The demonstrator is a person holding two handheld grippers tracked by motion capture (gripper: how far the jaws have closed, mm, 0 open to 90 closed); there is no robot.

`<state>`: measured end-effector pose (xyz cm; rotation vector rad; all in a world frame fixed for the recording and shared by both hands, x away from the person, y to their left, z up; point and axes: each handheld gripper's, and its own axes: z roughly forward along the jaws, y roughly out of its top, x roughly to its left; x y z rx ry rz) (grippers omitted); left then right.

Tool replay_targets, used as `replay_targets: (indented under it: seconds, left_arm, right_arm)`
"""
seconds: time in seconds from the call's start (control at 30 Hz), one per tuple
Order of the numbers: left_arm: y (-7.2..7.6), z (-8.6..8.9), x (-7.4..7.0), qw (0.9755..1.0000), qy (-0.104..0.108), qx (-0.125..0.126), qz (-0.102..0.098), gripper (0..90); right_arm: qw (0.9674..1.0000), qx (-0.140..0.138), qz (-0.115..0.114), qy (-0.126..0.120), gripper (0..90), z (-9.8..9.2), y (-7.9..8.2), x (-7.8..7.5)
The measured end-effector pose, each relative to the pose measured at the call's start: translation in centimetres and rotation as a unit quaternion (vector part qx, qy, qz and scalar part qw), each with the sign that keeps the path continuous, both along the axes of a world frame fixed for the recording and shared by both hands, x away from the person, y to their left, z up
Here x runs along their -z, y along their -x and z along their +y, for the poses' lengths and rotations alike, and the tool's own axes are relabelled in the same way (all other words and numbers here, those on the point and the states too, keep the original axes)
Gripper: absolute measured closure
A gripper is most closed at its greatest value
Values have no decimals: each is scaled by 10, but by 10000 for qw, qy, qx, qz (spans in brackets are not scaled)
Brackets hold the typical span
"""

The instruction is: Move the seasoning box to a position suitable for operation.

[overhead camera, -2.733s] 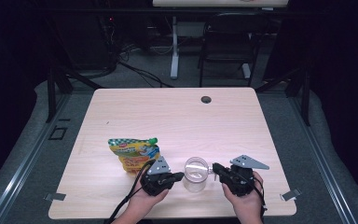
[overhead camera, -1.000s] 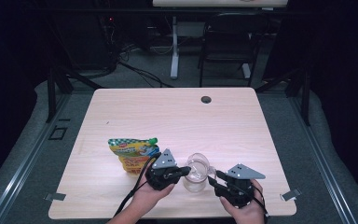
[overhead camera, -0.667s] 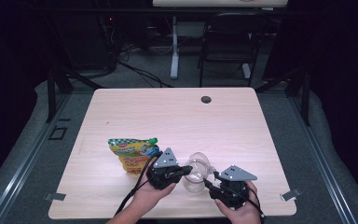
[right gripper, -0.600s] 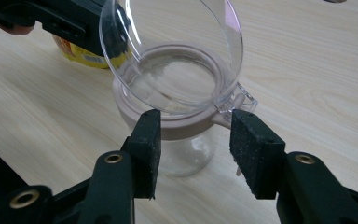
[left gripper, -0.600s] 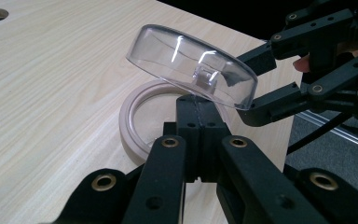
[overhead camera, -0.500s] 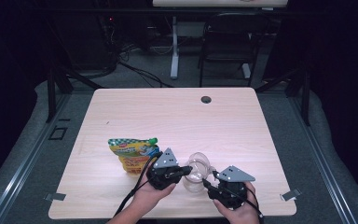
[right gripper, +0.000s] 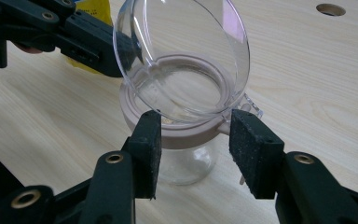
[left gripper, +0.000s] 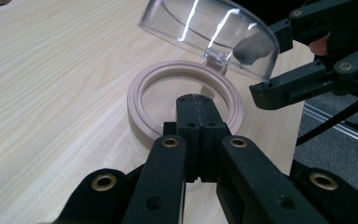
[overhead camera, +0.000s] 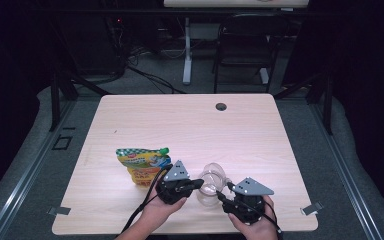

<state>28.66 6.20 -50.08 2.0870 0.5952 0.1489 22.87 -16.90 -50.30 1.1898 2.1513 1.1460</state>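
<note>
A clear glass jar (overhead camera: 210, 192) with a beige rim ring (left gripper: 142, 95) stands near the table's front edge. Its hinged clear lid (right gripper: 182, 56) is tilted up off the rim. My left gripper (overhead camera: 197, 184) reaches in from the jar's left and is shut on the near edge of the rim, as the left gripper view (left gripper: 196, 109) shows. My right gripper (right gripper: 198, 140) stands open, its two pads flanking the rim just below the raised lid without pinching it. In the high view the right gripper (overhead camera: 222, 196) sits at the jar's front right.
A colourful snack pouch (overhead camera: 142, 167) lies just left of the left gripper, its yellow corner (right gripper: 93, 9) showing behind the jar. A cable hole (overhead camera: 221, 106) sits at the far middle of the wooden table (overhead camera: 180, 130). Chairs and desk legs stand beyond the table.
The jar's lid has swung up from shut to tilted open. My right gripper has drawn back toward the front edge and lower; the left gripper stays on the rim.
</note>
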Motion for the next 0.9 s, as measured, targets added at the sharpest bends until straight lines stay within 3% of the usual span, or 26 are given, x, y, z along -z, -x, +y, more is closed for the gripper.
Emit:
replay_targets:
  seconds: [0.9]
  left_arm:
    - [0, 0, 7, 10000, -4, 0, 24, 900]
  right_arm:
    - [9996, 179, -89, -217, 573, -8, 3, -2]
